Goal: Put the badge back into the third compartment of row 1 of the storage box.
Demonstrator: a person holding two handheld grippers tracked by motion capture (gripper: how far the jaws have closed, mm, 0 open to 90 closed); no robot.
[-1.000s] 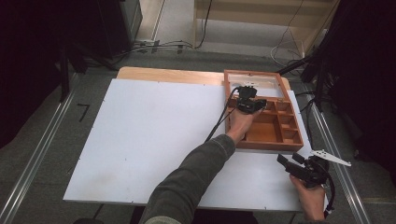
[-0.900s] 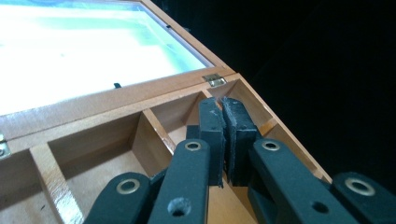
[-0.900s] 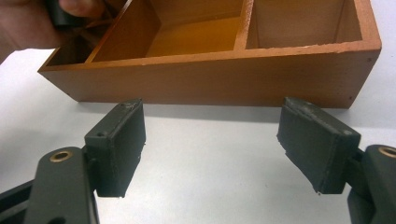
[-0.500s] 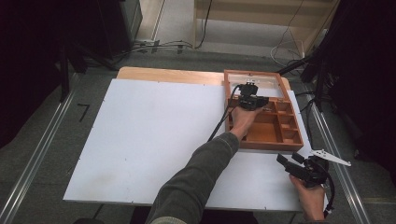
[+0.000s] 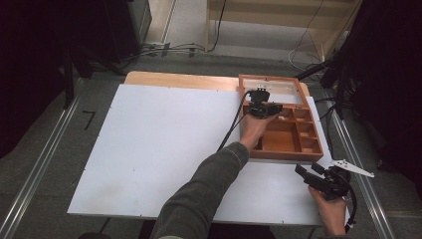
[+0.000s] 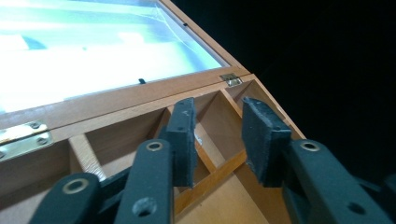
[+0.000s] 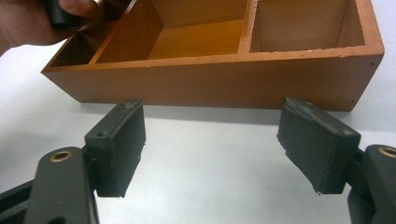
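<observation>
White table (image 5: pixel 149 149) under us, wooden box (image 5: pixel 286 152) at far right, glass lid (image 5: pixel 278 89) open flat behind it. Left gripper (image 5: pixel 262 108) held over box's far compartments — jaws narrowly parted, empty. Right gripper (image 5: pixel 318 179) near box's front wall — jaws wide, empty.

— Where's the left gripper (image 5: pixel 261 105)?
— Right of centre, upper half of the high view, sleeved forearm stretched up to it, jaws slightly parted.
— The right gripper (image 5: pixel 302 173)?
— Lower right corner, hand-held, jaws spread wide.
</observation>
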